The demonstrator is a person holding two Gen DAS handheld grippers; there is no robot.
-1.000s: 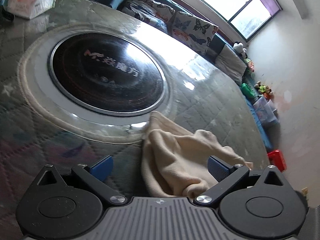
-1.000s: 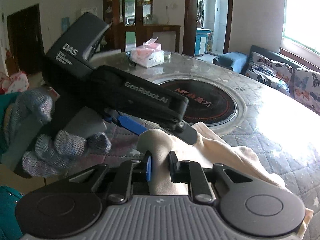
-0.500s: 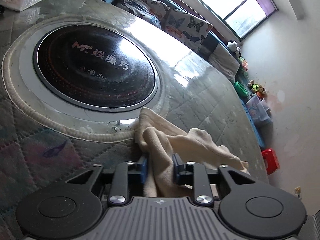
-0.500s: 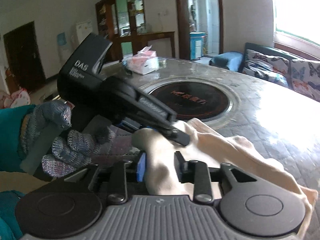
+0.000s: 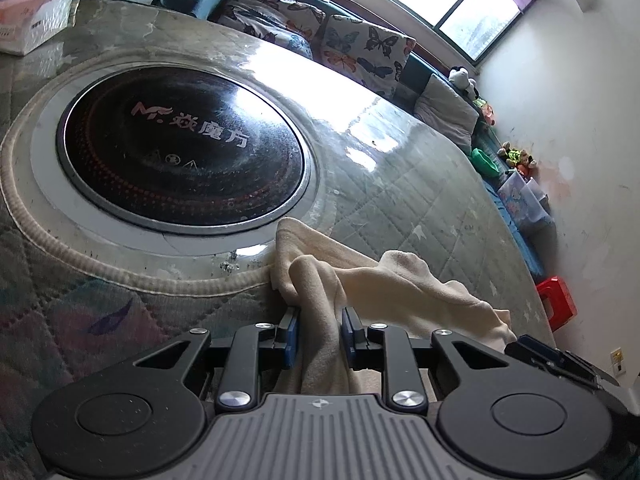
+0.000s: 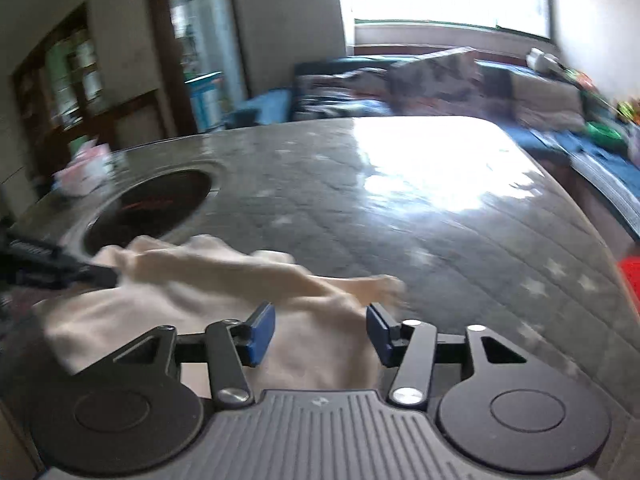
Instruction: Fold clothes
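A cream fleece garment (image 5: 384,280) lies bunched on the round quilted table, just right of the black induction plate. My left gripper (image 5: 319,334) is shut on a fold of the cream garment, which bulges up between the blue pads. In the right wrist view the same garment (image 6: 224,280) stretches leftward, and my right gripper (image 6: 321,331) stands open above it with cloth below the gap. The right view is blurred by motion. The tip of the right gripper (image 5: 560,358) shows at the lower right of the left wrist view; the left gripper (image 6: 52,268) appears at that view's left edge.
The black induction plate (image 5: 180,148) is set in the table's middle. A tissue pack (image 5: 32,20) lies at the far left. A sofa with butterfly cushions (image 5: 360,48) runs behind the table, and a red stool (image 5: 556,300) stands on the floor at right.
My left gripper closed on the garment's fold and holds it. My right gripper let go of the cloth, opened, and swung away to the right.
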